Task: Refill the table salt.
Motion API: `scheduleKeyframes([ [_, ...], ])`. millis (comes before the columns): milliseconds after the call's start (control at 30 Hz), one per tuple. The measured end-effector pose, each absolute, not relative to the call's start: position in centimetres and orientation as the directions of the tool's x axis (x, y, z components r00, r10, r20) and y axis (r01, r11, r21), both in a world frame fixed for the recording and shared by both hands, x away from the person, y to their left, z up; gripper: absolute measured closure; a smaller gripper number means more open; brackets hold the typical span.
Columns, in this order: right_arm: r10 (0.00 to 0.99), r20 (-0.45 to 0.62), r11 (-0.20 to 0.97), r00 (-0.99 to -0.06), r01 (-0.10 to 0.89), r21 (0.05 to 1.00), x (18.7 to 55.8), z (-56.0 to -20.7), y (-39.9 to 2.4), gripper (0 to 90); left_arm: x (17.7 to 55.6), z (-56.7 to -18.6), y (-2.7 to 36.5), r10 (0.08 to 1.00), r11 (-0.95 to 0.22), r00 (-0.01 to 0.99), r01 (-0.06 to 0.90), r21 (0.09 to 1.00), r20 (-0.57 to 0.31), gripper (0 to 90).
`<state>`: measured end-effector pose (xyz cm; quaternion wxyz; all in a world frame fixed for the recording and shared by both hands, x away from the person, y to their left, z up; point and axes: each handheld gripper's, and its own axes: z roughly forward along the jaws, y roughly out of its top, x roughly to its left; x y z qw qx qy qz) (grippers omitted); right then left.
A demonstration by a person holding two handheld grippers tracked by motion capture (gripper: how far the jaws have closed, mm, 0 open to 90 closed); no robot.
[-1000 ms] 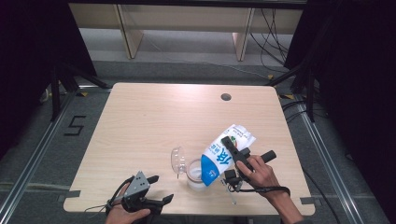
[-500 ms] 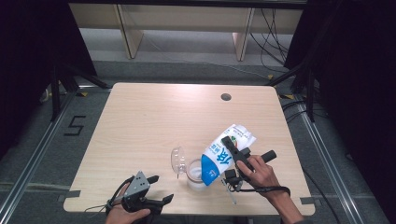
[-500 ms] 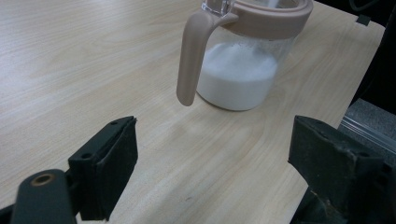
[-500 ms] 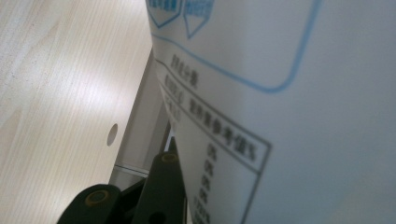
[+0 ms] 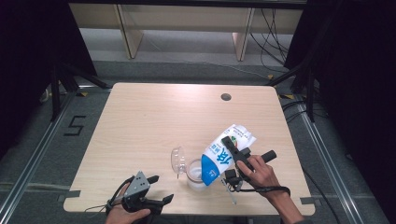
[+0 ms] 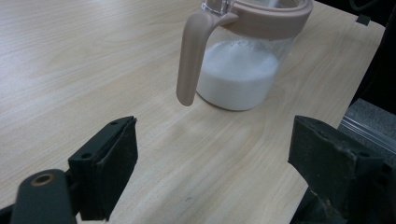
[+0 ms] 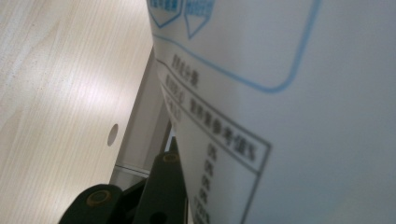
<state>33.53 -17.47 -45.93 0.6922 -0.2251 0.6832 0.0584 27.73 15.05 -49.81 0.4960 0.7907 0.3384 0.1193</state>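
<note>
- Our right gripper (image 5: pixel 232 151) pinches the milk carton (image 5: pixel 223 153), tilted over the clear jug (image 5: pixel 196 175) near the table's (image 5: pixel 154 121) front edge.
- We keep the spout above the jug's mouth and pour slowly.
- Our left gripper (image 6: pixel 212 154) rests spread, empty.

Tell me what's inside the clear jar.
The clear jar holds white powder, roughly half full. The tilted bag, gripped by the right gripper, hides the jar's mouth from above.
</note>
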Motion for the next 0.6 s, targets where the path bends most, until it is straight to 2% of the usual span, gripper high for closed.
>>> scheduleKeyframes([
  [300,-0.232,-0.971,0.883,0.065,-0.405,-0.238,33.61,-45.86,-17.29,76.3,27.73,-49.83,15.07,0.652,-0.277,0.744,0.414,0.867,-0.147,15.2],
  [467,-0.199,-0.98,0.894,0.025,-0.406,-0.192,33.7,-45.98,-17.34,76.5,27.72,-49.79,15.1,0.653,-0.28,0.743,0.418,0.864,-0.147,15.2],
  [500,-0.223,-0.974,0.887,0.042,-0.406,-0.22,33.69,-45.81,-17.27,76.5,27.72,-49.79,15.1,0.653,-0.28,0.743,0.418,0.864,-0.147,15.2],
  [600,-0.215,-0.976,0.887,0.033,-0.411,-0.21,33.7,-45.85,-17.28,76.5,27.73,-49.79,15.1,0.652,-0.282,0.744,0.416,0.865,-0.146,15.2],
])
